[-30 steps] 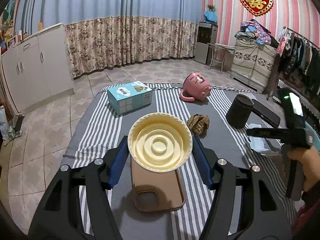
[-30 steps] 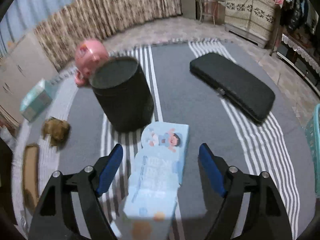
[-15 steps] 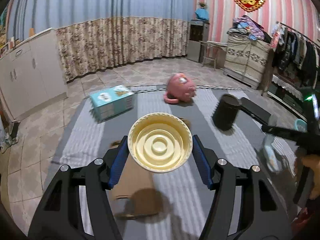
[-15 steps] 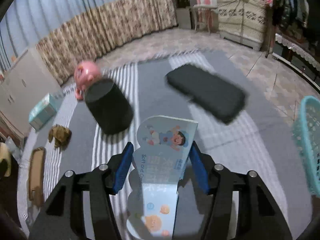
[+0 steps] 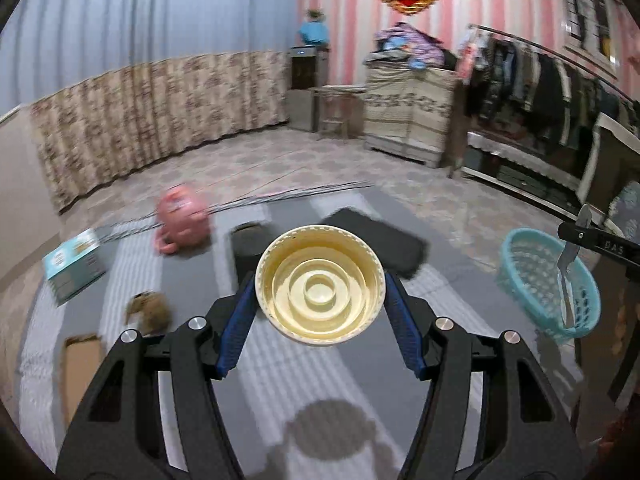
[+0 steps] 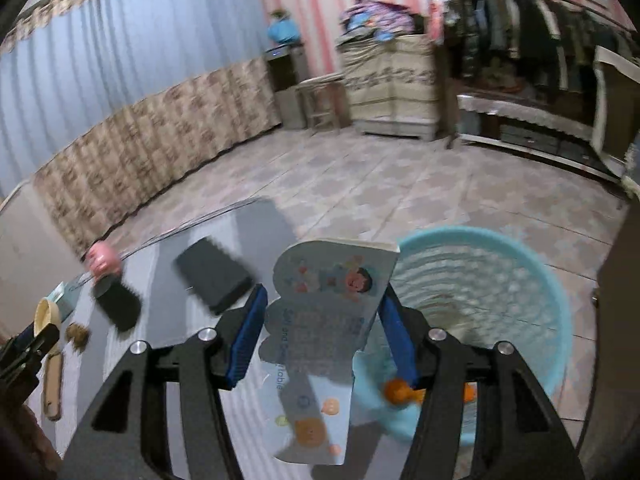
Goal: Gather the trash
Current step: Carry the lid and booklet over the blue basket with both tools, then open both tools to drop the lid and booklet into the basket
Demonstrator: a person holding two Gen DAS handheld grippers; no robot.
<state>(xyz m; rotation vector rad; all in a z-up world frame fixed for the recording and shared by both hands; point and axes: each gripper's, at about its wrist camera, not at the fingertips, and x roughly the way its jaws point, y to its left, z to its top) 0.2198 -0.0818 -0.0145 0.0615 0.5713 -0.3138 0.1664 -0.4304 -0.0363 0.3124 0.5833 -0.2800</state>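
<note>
The left gripper [image 5: 320,304] gripped a cream cup [image 5: 320,285] between its blue pads, above a grey striped cloth [image 5: 280,376]. The right gripper [image 6: 322,332] clamped a flattened blue carton [image 6: 320,344] just beside a teal basket [image 6: 532,280] on the tiled floor [image 6: 360,184]. Floral curtains [image 5: 160,120] and pink striped walls [image 5: 348,12] ringed the room.

Teal basket [image 6: 484,292] mouth open, unobstructed

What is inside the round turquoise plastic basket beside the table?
The turquoise basket shows bare lattice walls; something orange sits low at its near side. The blue-printed paper pack and right tongs cover the rest.
</note>
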